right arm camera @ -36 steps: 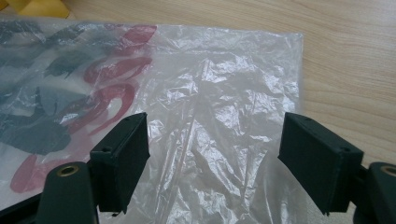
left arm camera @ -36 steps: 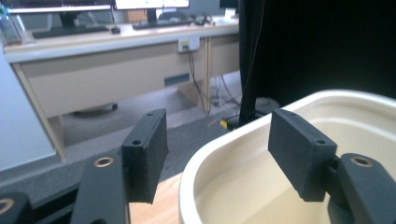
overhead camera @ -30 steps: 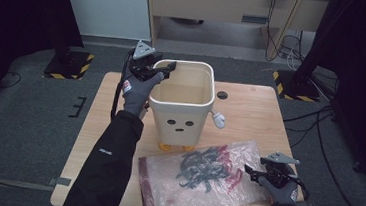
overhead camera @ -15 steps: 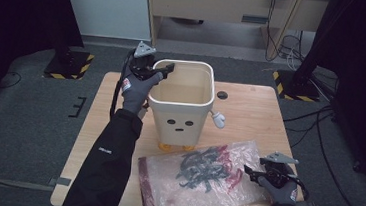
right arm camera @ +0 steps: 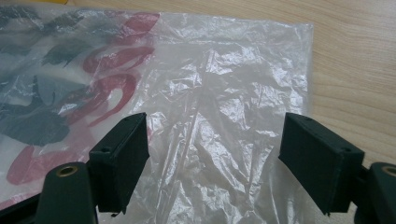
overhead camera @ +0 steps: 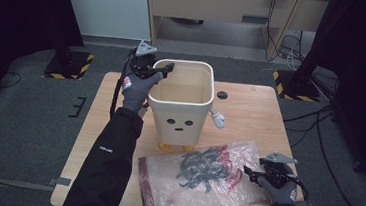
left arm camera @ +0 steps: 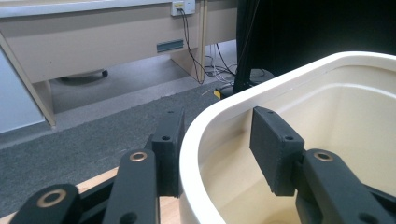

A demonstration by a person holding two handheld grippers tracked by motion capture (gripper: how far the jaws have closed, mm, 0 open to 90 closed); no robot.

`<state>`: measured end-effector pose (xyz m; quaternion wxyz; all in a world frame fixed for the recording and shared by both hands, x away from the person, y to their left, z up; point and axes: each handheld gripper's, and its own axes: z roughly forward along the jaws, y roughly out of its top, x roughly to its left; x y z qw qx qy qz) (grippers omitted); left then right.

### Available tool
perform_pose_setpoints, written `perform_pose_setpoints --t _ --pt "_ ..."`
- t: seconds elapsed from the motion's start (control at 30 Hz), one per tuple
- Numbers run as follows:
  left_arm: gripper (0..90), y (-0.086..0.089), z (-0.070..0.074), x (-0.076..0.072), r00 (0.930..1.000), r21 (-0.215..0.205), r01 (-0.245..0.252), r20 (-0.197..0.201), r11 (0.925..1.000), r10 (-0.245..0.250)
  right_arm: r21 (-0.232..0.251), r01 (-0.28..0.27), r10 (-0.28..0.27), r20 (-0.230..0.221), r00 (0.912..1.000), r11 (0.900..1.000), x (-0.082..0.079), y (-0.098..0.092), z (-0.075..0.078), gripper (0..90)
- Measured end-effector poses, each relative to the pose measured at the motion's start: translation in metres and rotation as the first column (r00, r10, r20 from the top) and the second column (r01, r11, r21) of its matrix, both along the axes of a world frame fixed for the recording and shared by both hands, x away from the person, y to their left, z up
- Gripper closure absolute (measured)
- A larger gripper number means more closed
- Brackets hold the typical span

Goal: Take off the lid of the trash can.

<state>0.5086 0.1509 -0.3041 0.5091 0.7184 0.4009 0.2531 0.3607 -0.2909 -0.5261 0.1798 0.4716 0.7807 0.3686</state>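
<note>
- The work looks barely begun — the bin [overhead camera: 181, 100] stands upright at the middle of the table [overhead camera: 250, 114], and the bag [overhead camera: 199, 177] lies flat on the near side, just in front of the bin and not yet lifted.
- The left gripper [overhead camera: 162, 71] straddles the bin's far-left rim: in the left gripper view one pad [left arm camera: 169, 151] sits outside the wall and the other [left arm camera: 275, 149] inside. Its jaws have just been closing with the rim between them; the outer pad is against the wall, but a gap shows at the inner one, so the grip does not look firm yet.
- The right gripper [overhead camera: 252, 172] rests at the bag's right edge. Its jaws stand released, wide apart, with plastic [right arm camera: 219, 126] beneath them and nothing pinched.
- Left to do, by this reading: clamp the rim to steady the bin, pinch the bag, lift it and get it into or over the bin. None of that is done.
- The bin is cream plastic, smooth and matte, a rounded square with a thick rolled rim and walls tapering downward. Its near face bears dot eyes and a small mouth, a white arm juts from its right side, and orange feet show beneath.
- The bag is thin, clear film — crinkled, glossy, limp — printed with dark grey and red shapes.
- The table is pale wood with a fine grain; grey carpet lies around it.
</note>
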Motion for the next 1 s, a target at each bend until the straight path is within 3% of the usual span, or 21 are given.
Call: perform_pose_setpoints --t 0.2,0.43,0.77,0.87,1.0 --pt "58.2 0.004 0.002 0.000 0.9992 -0.050 -0.004 -0.040 0.9987 0.002 -0.001 0.004 -0.004 -0.009 1.0000 1.000 0.000 0.000 -0.001 23.7" --pt "58.7 0.003 0.007 0.000 0.9984 -0.036 -0.003 -0.056 0.9994 0.001 0.004 0.008 -0.007 -0.010 0.9999 1.000 0.000 0.000 0.000 23.5" --pt "59.5 0.003 0.028 -0.007 0.9999 -0.030 -0.015 0.006 0.9994 0.015 0.002 0.007 -0.007 -0.012 0.9999 1.000 0.000 0.000 0.000 23.3" --pt "59.3 0.005 0.033 -0.009 0.9999 -0.060 0.005 0.015 0.9982 -0.004 0.002 0.007 -0.007 -0.012 0.9999 1.000 0.000 0.000 0.000 23.3" --pt "59.4 0.012 0.042 -0.014 0.9992 -0.132 0.027 0.031 0.9909 -0.023 -0.001 0.008 -0.008 -0.018 0.9998 1.000 0.000 0.001 -0.001 23.3"
